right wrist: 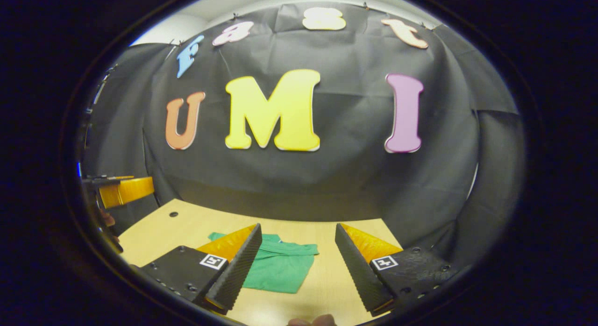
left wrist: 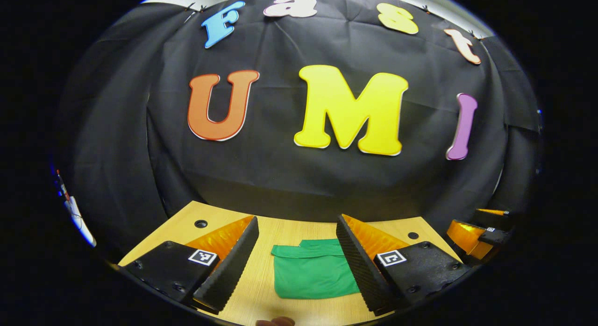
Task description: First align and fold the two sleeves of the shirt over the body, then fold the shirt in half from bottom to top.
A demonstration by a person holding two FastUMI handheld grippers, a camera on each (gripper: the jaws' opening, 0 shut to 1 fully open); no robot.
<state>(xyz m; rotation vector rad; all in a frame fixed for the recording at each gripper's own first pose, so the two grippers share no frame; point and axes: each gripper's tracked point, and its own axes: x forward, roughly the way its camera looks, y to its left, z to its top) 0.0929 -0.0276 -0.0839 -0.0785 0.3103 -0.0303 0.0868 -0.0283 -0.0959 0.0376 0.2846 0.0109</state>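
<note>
A green shirt lies folded into a compact rectangle on the wooden table. In the left gripper view it sits between and beyond the fingers of my left gripper, which hangs open above the table with nothing held. The right gripper view shows the same shirt left of centre, partly behind the left finger of my right gripper, which is open and empty too. The other gripper appears at the right edge of the left gripper view, and at the left edge of the right gripper view.
Black cloth walls close the booth right behind the table's far edge. Small round holes mark the tabletop's far corners. A fingertip shows at the bottom edge in the left gripper view.
</note>
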